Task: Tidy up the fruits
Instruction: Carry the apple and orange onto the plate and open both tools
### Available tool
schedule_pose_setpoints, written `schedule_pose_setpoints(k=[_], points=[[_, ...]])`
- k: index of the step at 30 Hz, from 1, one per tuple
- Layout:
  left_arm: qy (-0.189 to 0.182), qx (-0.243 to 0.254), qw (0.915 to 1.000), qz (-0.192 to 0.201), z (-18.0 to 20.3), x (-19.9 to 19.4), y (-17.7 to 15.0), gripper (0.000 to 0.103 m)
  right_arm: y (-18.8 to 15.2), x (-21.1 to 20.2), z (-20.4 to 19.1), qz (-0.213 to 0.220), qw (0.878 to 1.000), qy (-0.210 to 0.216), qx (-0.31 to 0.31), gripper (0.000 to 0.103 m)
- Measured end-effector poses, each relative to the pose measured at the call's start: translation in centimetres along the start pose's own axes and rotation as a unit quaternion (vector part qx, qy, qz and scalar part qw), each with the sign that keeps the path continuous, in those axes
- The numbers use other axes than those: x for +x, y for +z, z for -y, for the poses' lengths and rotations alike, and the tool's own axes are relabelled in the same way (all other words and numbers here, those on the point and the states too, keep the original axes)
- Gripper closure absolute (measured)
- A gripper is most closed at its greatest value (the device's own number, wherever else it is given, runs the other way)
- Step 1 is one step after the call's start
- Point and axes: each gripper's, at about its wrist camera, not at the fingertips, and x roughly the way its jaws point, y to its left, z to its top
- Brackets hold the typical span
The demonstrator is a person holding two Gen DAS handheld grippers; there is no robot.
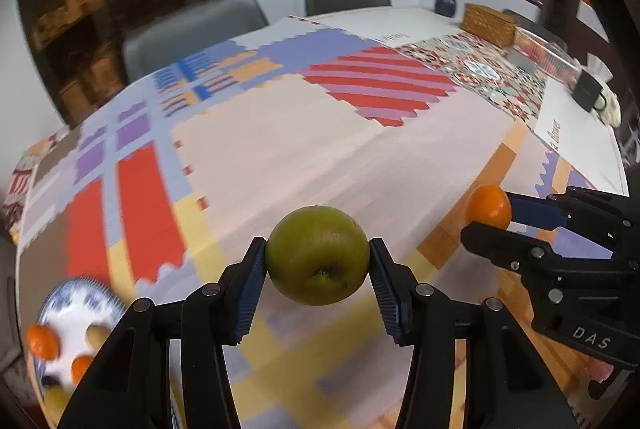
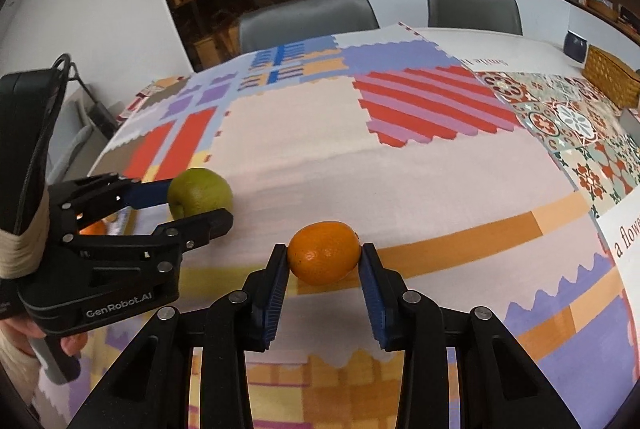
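Left tongs point(image 1: 317, 261) are clamping a green apple point(image 1: 318, 255), holding it above the patchwork-covered counter point(image 1: 280, 149). Right tongs point(image 2: 324, 261) are gripping an orange point(image 2: 324, 253) just beside them. A blue-patterned plate point(image 1: 76, 305) is carrying more oranges at the lower left edge.

Patchwork-print tablecloth point(image 1: 280, 133); woven wicker box point(image 1: 490, 23) and dark blue mug point(image 1: 446, 5) at far edge; two grey chairs point(image 2: 474, 9).

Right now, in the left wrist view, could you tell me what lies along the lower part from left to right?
Blue-patterned plate holding oranges → green apple in the left gripper → orange in the right gripper.
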Motion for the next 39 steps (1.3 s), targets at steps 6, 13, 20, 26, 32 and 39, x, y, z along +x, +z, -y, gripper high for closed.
schedule_pose_setpoints(k=[6, 13, 20, 26, 32, 39], points=[[0.019, -0.036, 0.9987, 0.031, -0.6, -3.7, -1.8, 0.053, 0.0, -2.2, -1.4, 0.017, 1.000, 0.021, -0.015, 0.066], [0.054, -0.085, 0.9935, 0.053, -1.6, -7.5, -4.4, 0.053, -0.3, -4.5, -4.0, 0.034, 0.997, 0.051, -0.043, 0.066], [0.096, -0.133, 0.9841, 0.066, -2.9, -10.8, -7.0, 0.053, -0.9, -5.7, -6.7, 0.037, 0.993, 0.081, -0.074, 0.066], [0.125, -0.169, 0.9753, 0.067, -4.0, -12.8, -9.4, 0.053, -1.3, -6.3, -9.1, 0.039, 0.988, 0.103, -0.106, 0.066], [0.142, -0.194, 0.9685, 0.063, -4.9, -13.8, -11.1, 0.053, -1.5, -6.3, -11.2, 0.036, 0.982, 0.130, -0.133, 0.066], [0.165, -0.221, 0.9596, 0.057, -6.3, -14.3, -12.4, 0.053, -1.3, -5.3, -13.7, 0.023, 0.972, 0.163, -0.166, 0.066]])
